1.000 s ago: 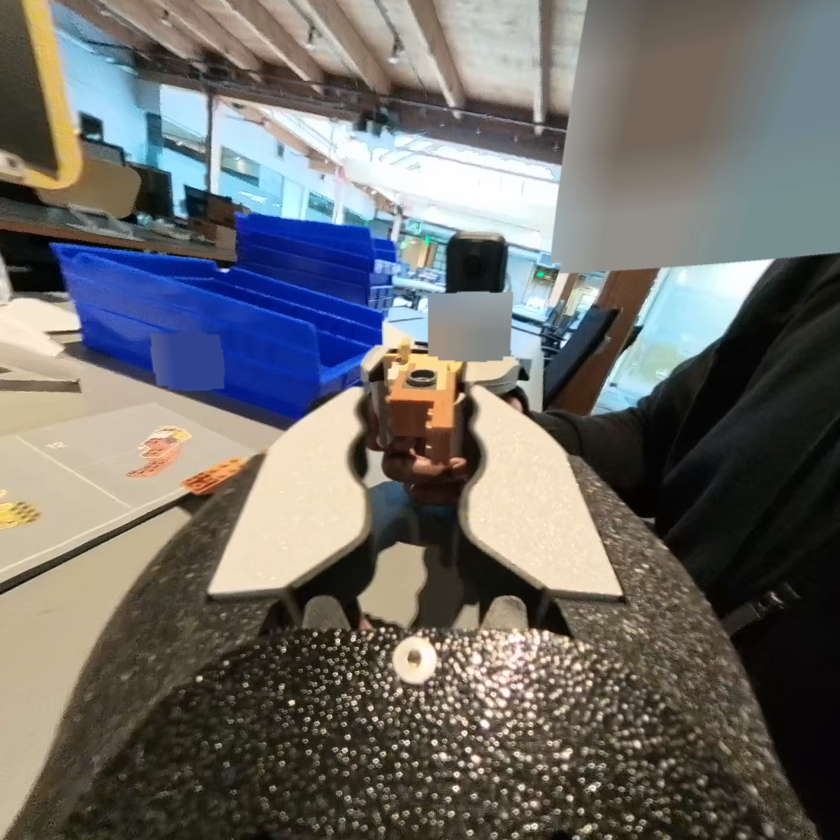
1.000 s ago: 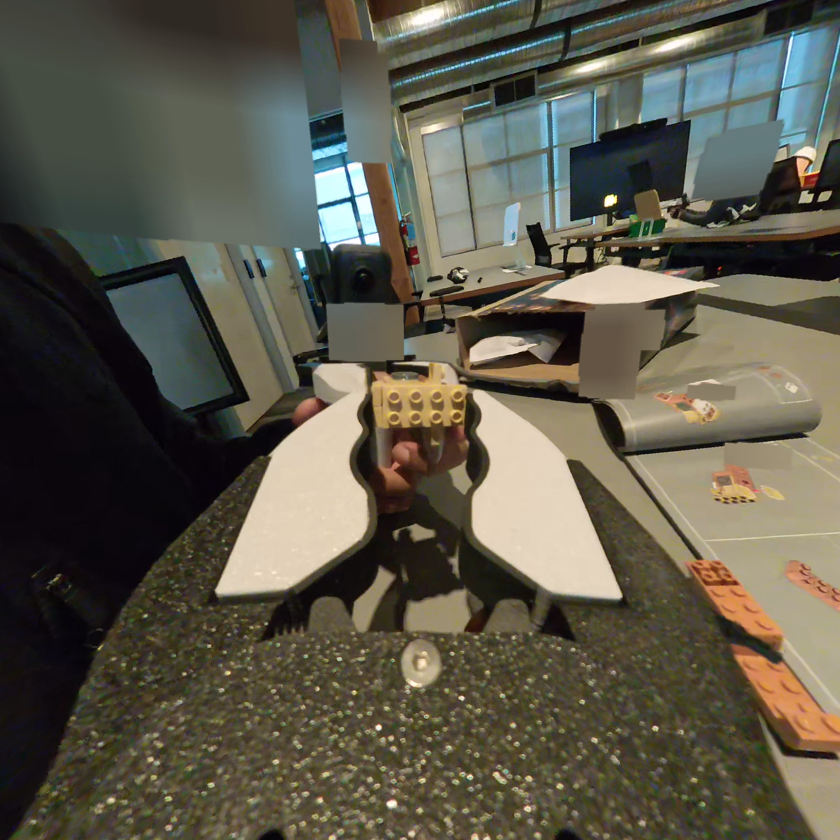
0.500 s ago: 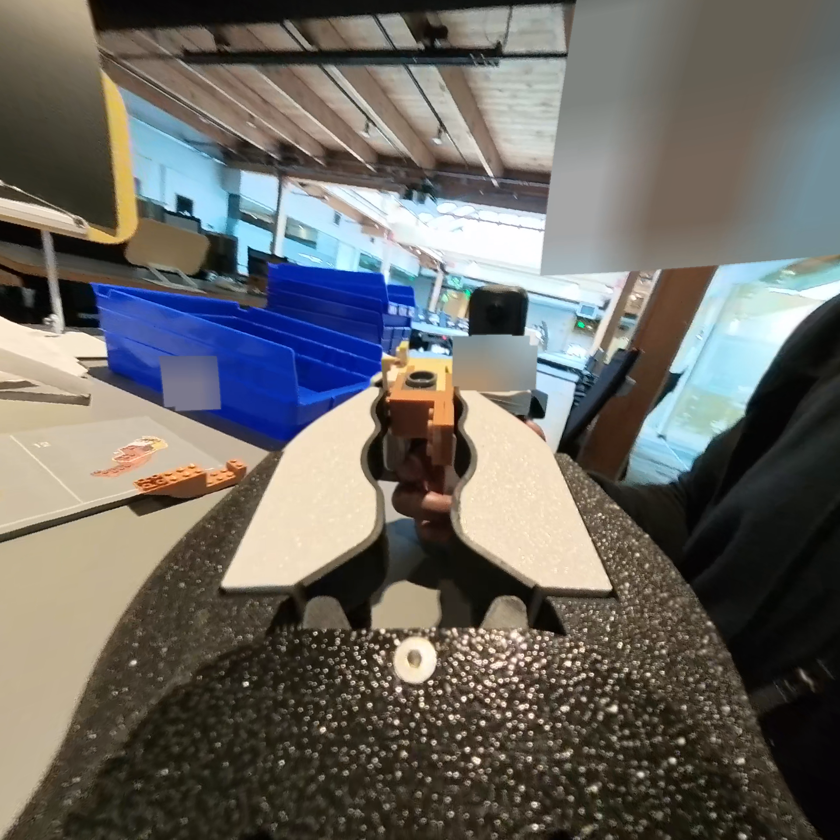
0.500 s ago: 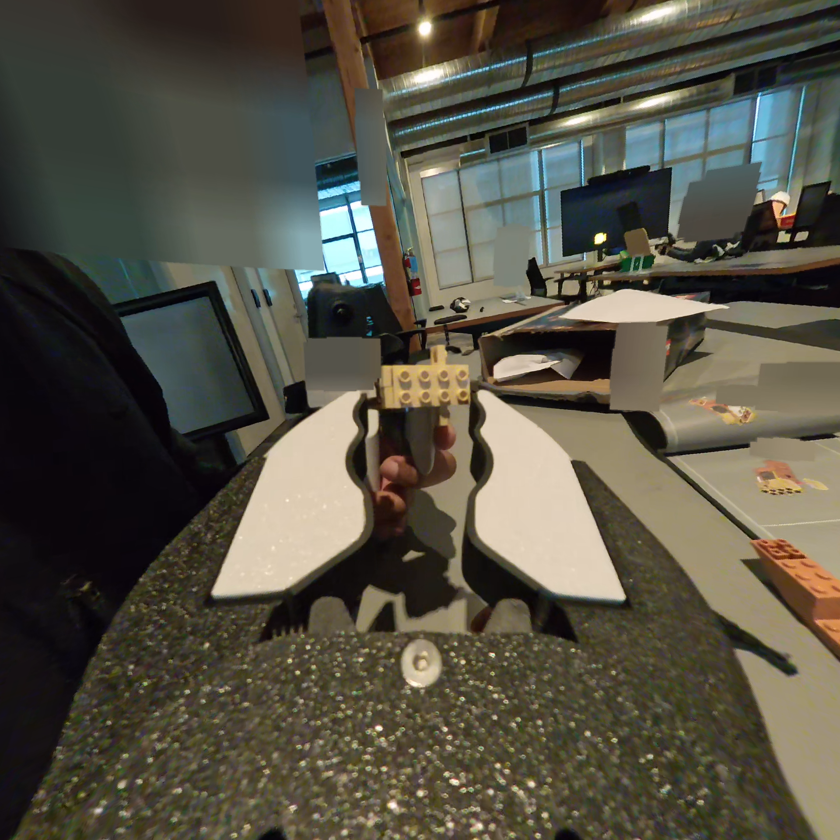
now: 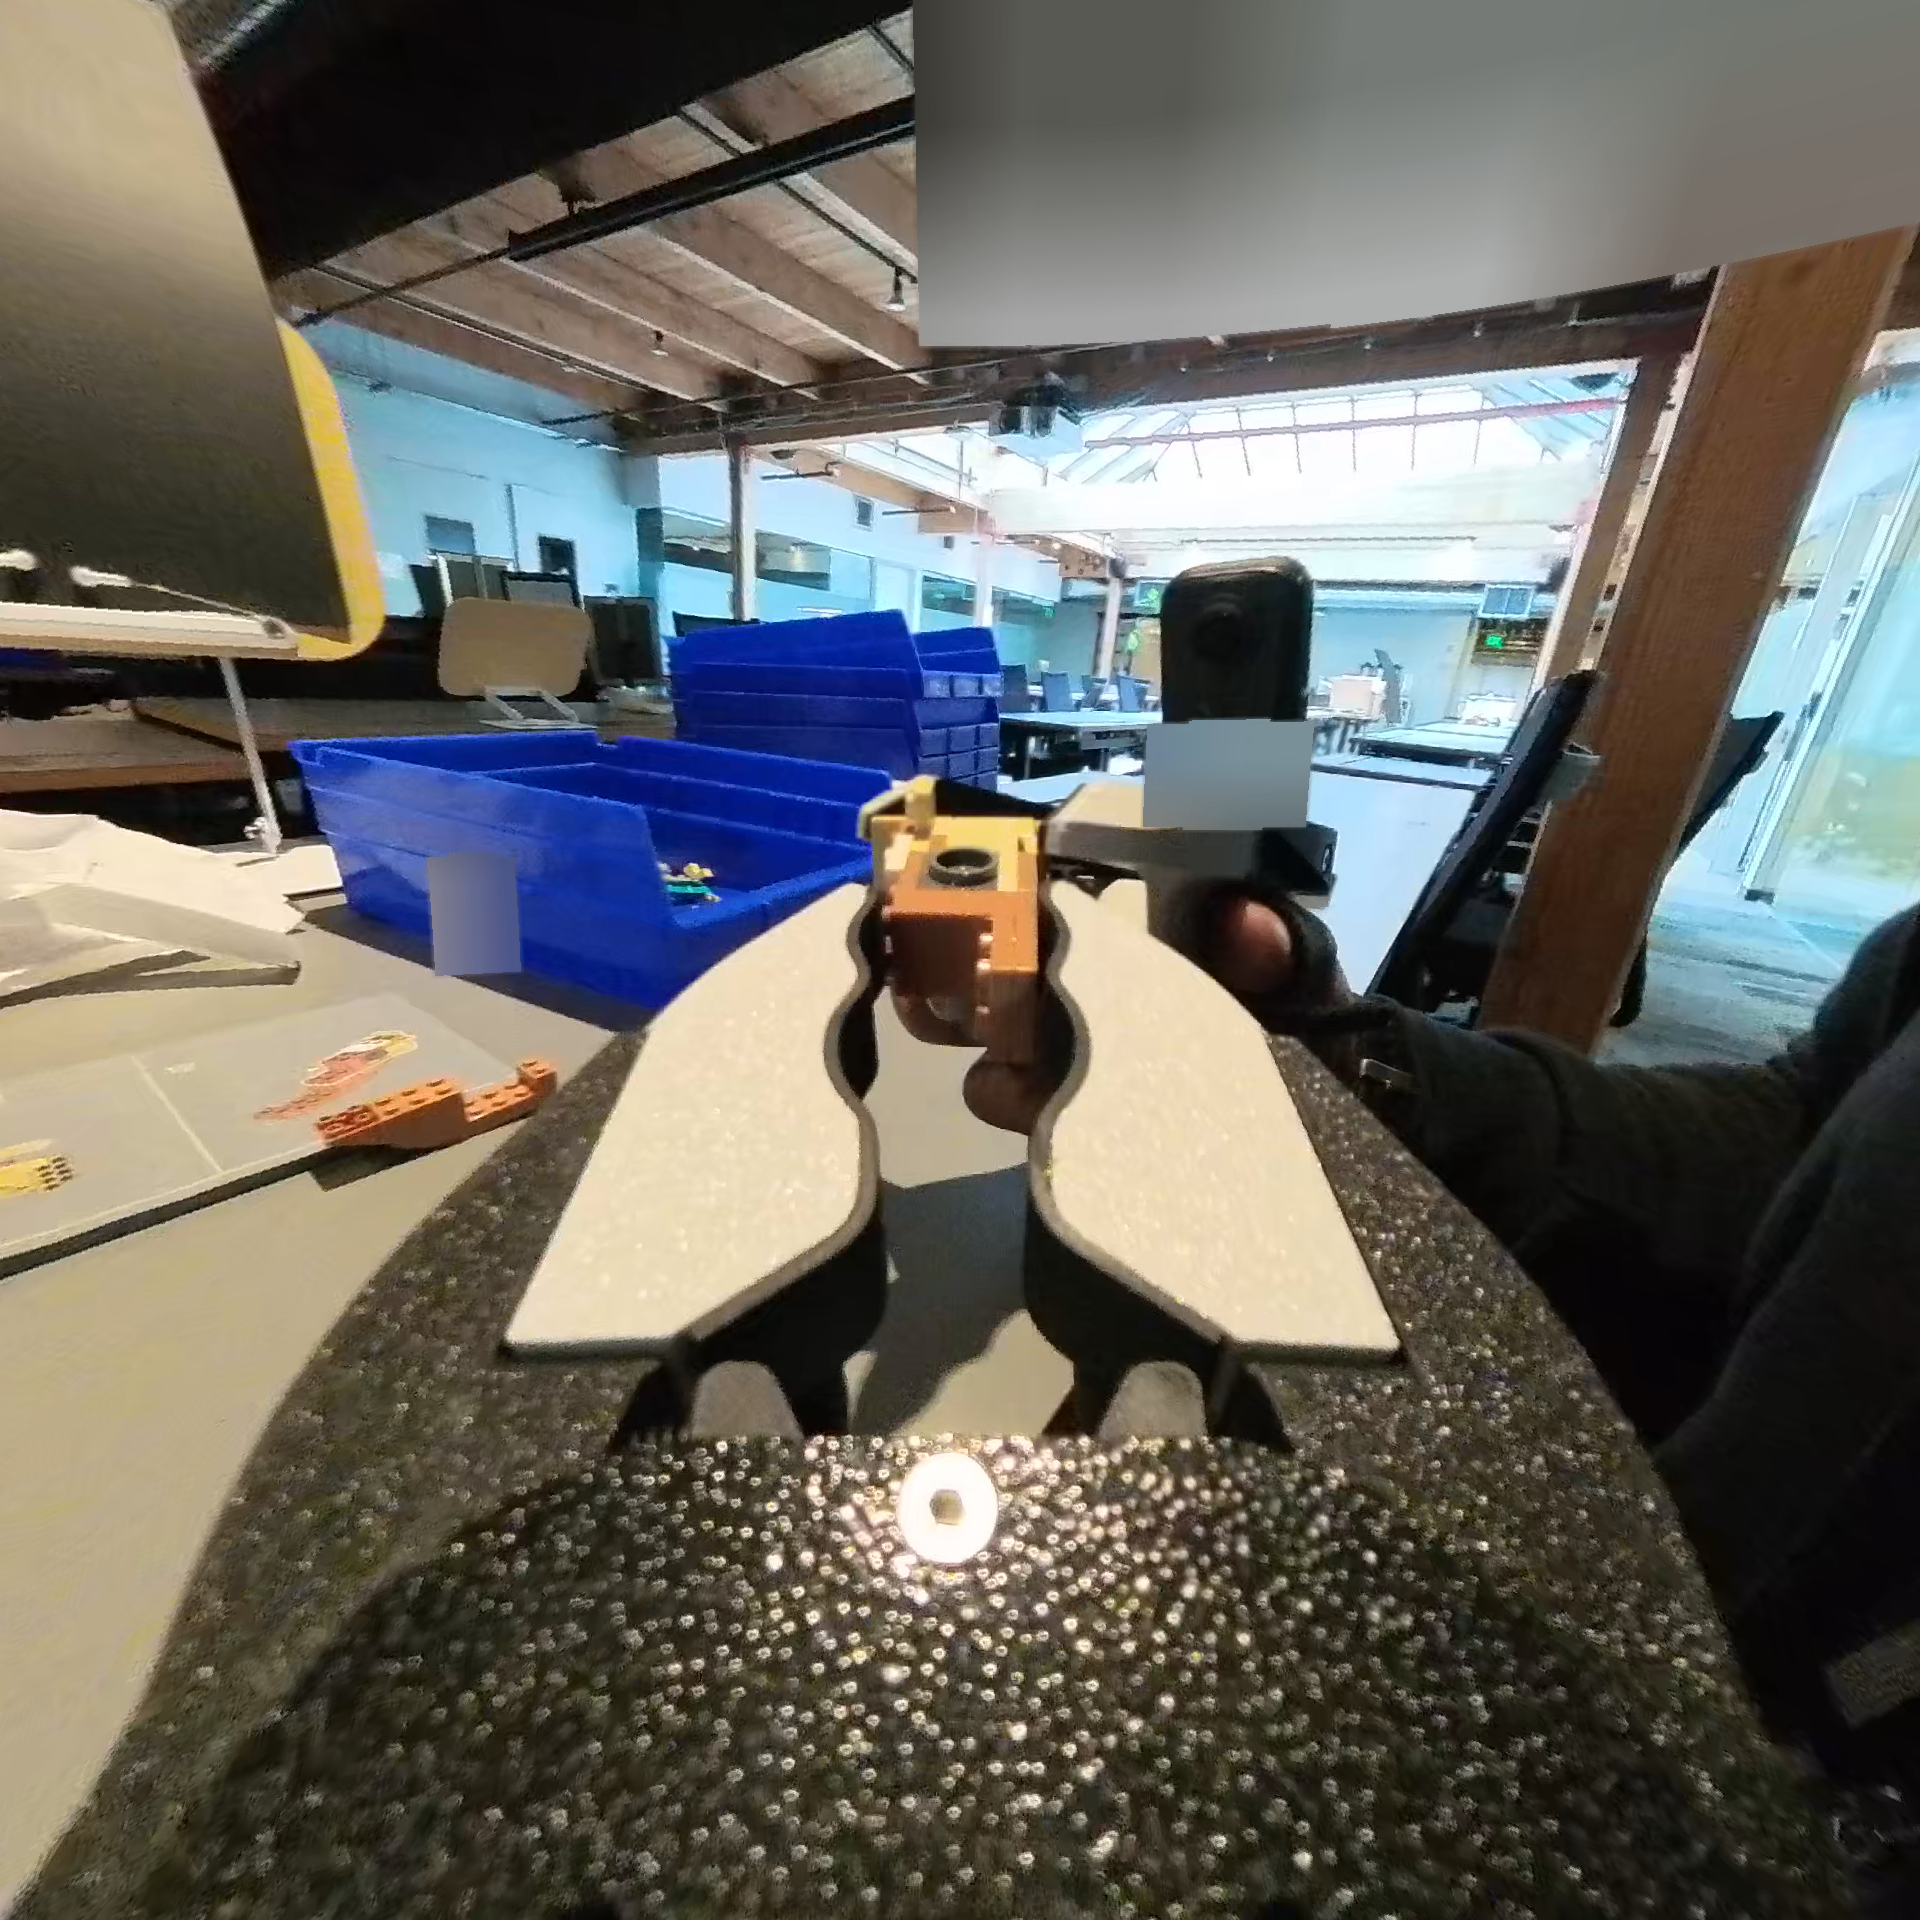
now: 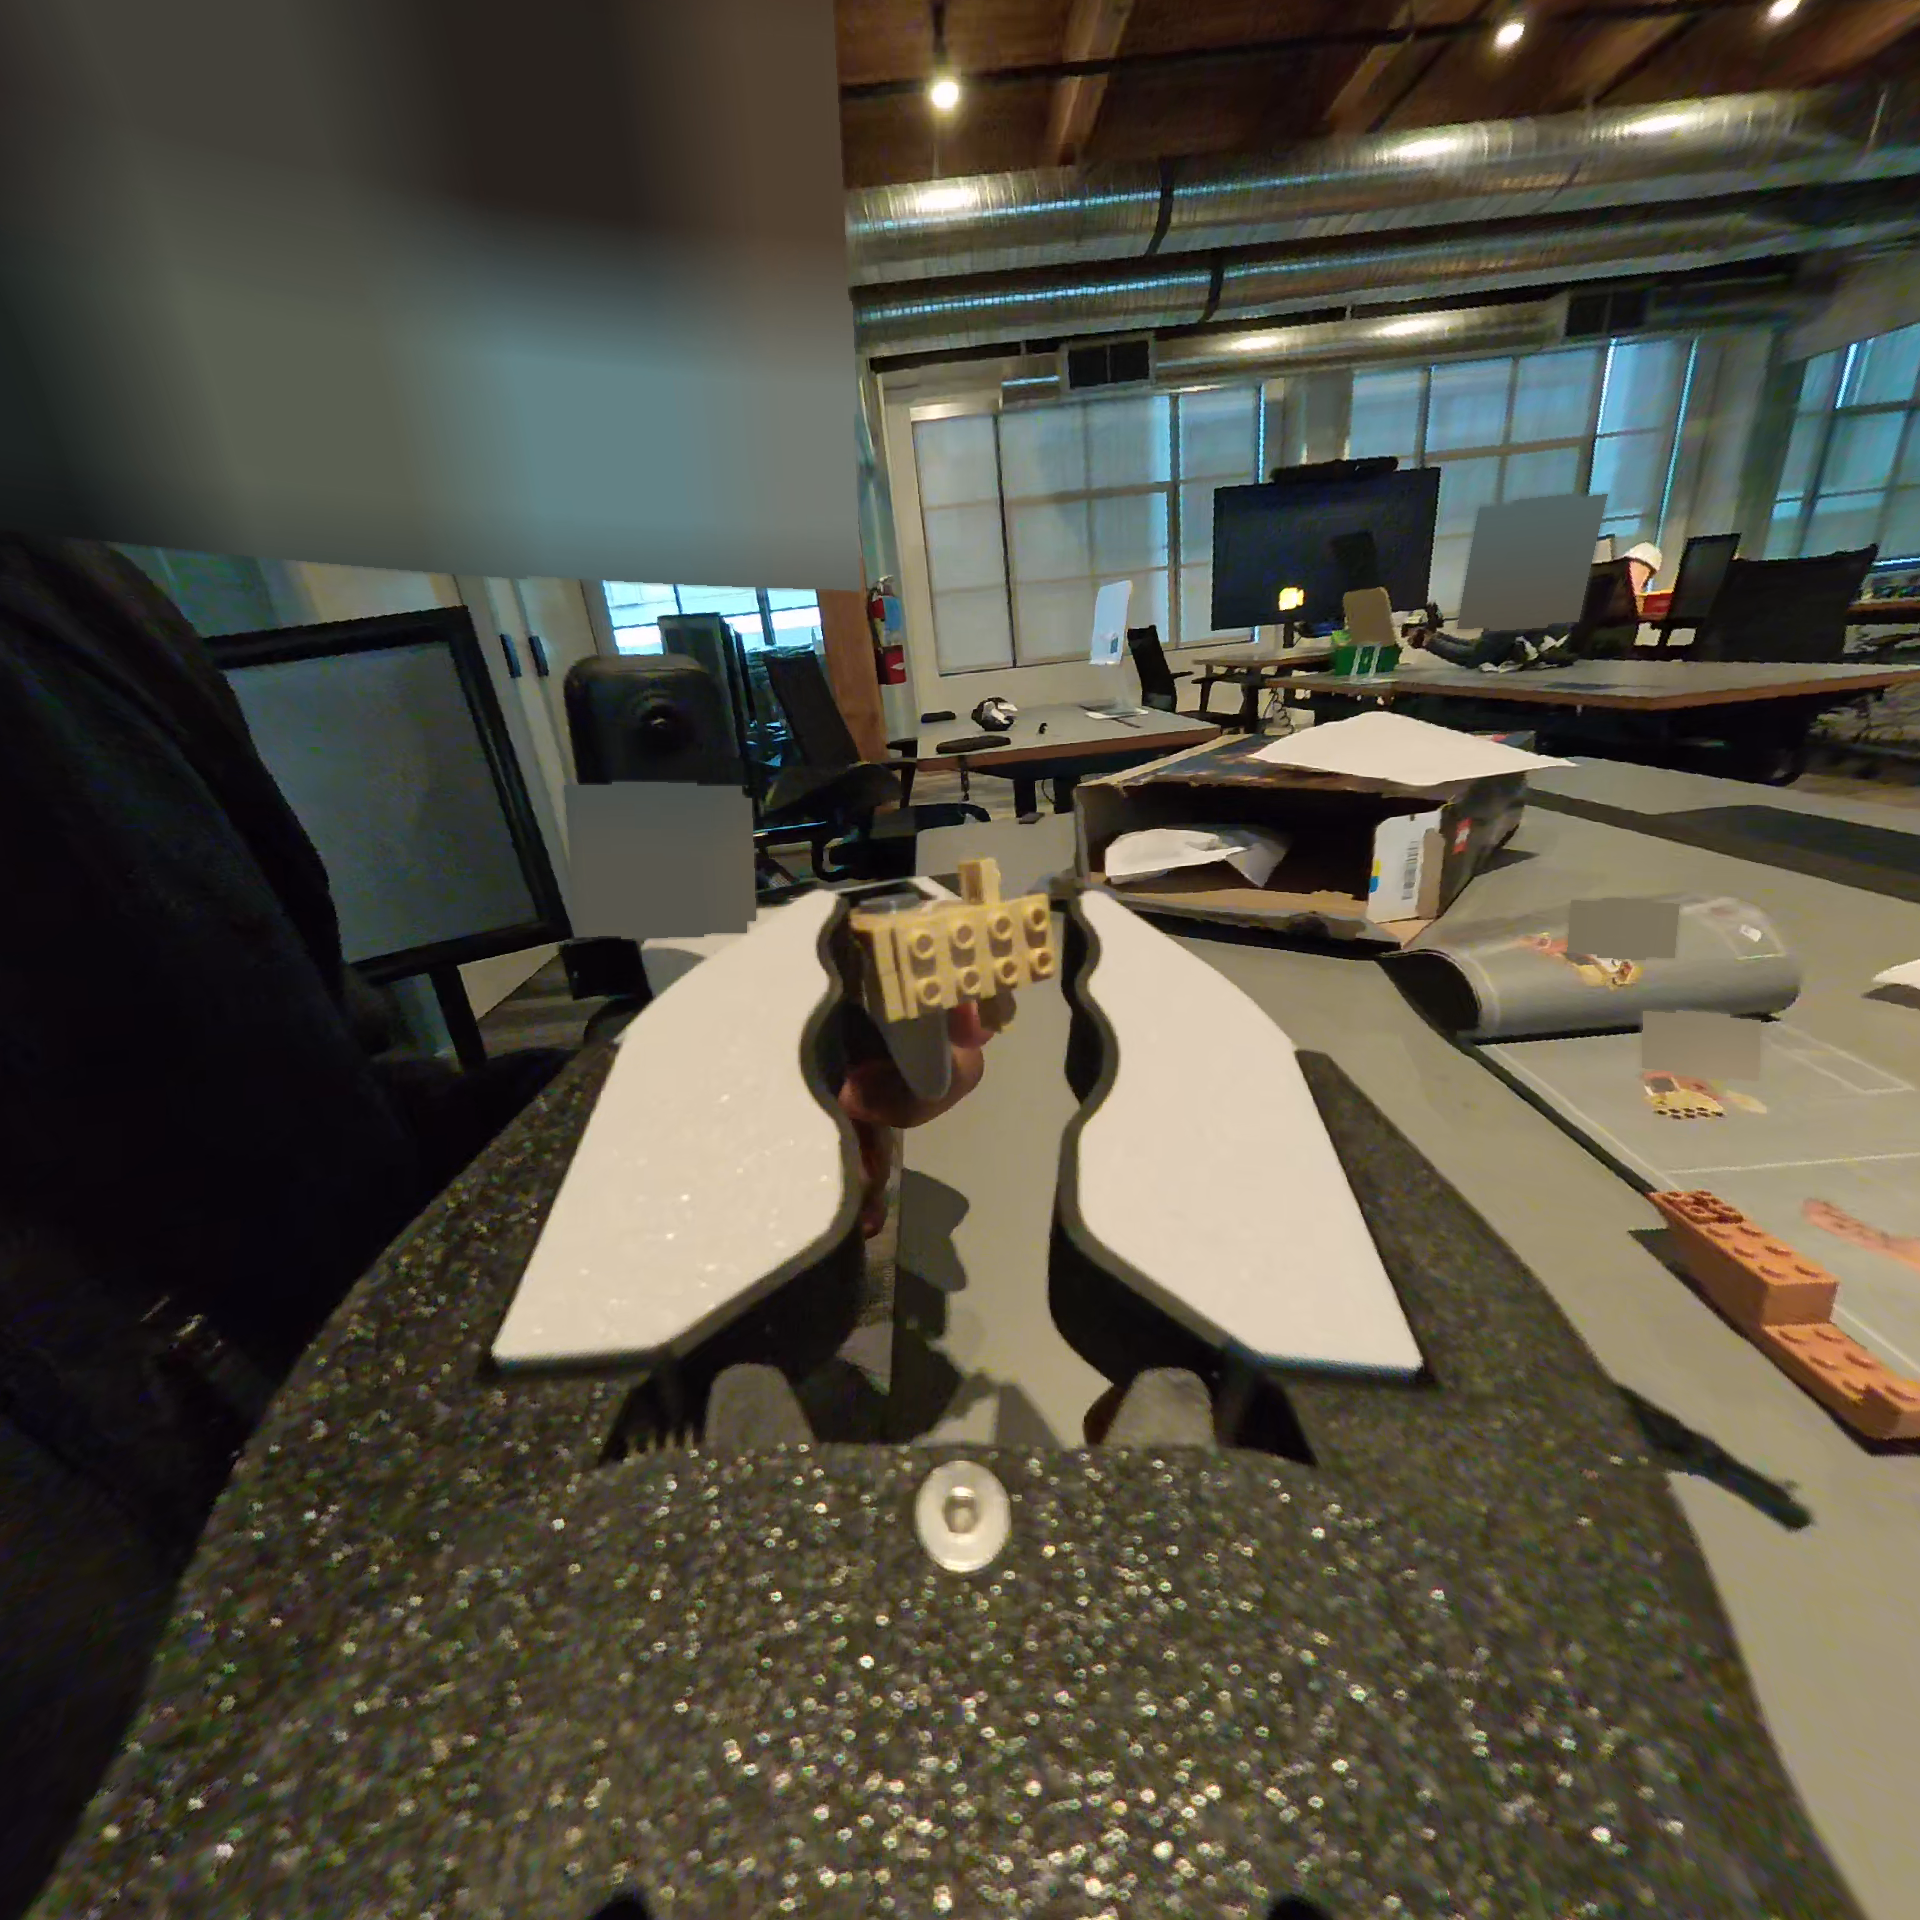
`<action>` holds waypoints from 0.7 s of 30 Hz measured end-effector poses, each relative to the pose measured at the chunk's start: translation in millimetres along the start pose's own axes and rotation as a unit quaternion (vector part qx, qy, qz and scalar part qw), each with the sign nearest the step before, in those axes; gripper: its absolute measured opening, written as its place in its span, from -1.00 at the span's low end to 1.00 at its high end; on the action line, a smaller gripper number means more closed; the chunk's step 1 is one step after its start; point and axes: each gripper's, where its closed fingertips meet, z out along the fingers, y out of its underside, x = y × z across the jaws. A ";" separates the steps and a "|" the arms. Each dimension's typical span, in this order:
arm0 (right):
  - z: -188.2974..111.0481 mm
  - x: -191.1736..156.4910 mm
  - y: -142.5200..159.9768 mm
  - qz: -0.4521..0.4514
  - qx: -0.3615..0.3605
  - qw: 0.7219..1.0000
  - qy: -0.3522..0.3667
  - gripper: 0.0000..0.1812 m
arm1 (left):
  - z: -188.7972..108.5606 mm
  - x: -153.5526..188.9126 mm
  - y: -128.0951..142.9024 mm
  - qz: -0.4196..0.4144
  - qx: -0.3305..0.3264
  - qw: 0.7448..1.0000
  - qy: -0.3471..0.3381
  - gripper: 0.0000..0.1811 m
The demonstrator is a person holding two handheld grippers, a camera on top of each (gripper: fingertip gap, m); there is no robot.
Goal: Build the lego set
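My left gripper (image 5: 961,940) is shut on an orange-brown lego block (image 5: 956,925) with a dark ring on top and holds it in the air. My right gripper (image 6: 951,961) faces it and is shut on a tan studded plate (image 6: 966,956). In the left wrist view the tan piece (image 5: 935,826) sits against the far side of the orange-brown block. The right gripper (image 5: 1174,831) shows just beyond it, held by a hand. Where the two pieces meet is hidden.
Blue bins (image 5: 582,831) stand at the back left of the grey table. An orange-brown lego piece (image 5: 436,1107) lies on an instruction sheet (image 5: 156,1132). An open cardboard box (image 6: 1299,842), a curled booklet (image 6: 1600,977) and orange-brown bricks (image 6: 1766,1288) lie to the right. A dark sleeve (image 5: 1662,1143) is close. My left and right fingertips are right by each other.
Both grippers have stayed shut on their pieces, tip to tip. Both views have tilted upward, and the tan plate now sits slightly turned between the right fingers.
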 end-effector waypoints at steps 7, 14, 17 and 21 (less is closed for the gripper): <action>-2.8 -8.7 2.5 -0.017 -0.021 1.000 -0.010 -0.61 | -1.8 7.1 -3.8 -0.005 0.006 1.000 0.002 -0.71; -7.2 -13.9 12.6 -0.088 -0.129 0.987 -0.030 -0.62 | -6.4 9.3 -0.6 0.048 -0.029 0.998 0.011 -0.71; -9.2 -12.6 15.0 -0.103 -0.163 0.980 -0.043 -0.59 | -7.8 8.7 -1.5 0.046 -0.021 0.999 0.015 -0.71; -7.7 -11.8 11.6 -0.096 -0.166 0.980 -0.060 -0.57 | -9.7 10.3 -3.3 0.051 -0.005 0.998 0.021 -0.71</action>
